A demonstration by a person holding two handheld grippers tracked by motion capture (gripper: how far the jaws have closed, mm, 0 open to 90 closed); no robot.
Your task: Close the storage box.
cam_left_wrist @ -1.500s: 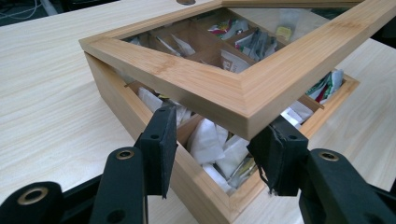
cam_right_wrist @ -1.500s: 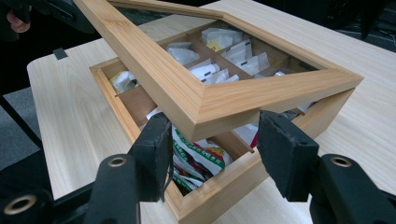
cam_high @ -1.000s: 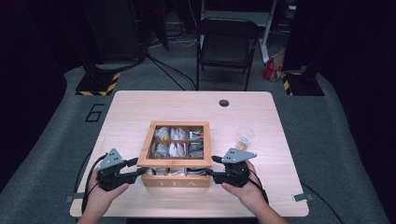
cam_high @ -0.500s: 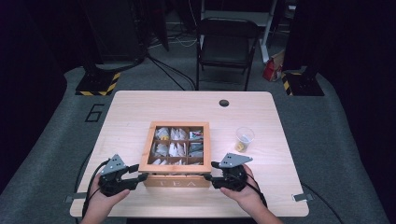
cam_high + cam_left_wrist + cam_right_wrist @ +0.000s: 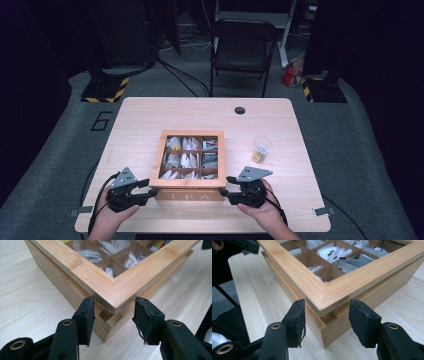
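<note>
A wooden tea box (image 5: 187,195) stands at the table's front middle, with tea bags (image 5: 186,159) in several compartments visible through its framed lid (image 5: 155,161). My left gripper (image 5: 148,189) is open at the box's front left corner. In the left gripper view the gripper (image 5: 113,312) straddles the lid corner (image 5: 115,291), its pads apart from the wood. My right gripper (image 5: 223,191) is open at the front right corner. Seen in the right gripper view, it (image 5: 325,315) stands either side of the lid corner (image 5: 324,296). A narrow gap shows between lid and base at both corners.
A clear plastic cup (image 5: 261,148) with something yellow inside stands right of the box. A cable hole (image 5: 240,110) lies at the table's (image 5: 140,120) far side. Beyond the table stands a folding chair (image 5: 243,50). Bare wood surrounds the box.
Both grippers have drawn back toward the table's near edge, from the box's sides to its front corners. The box and cup have not moved.
</note>
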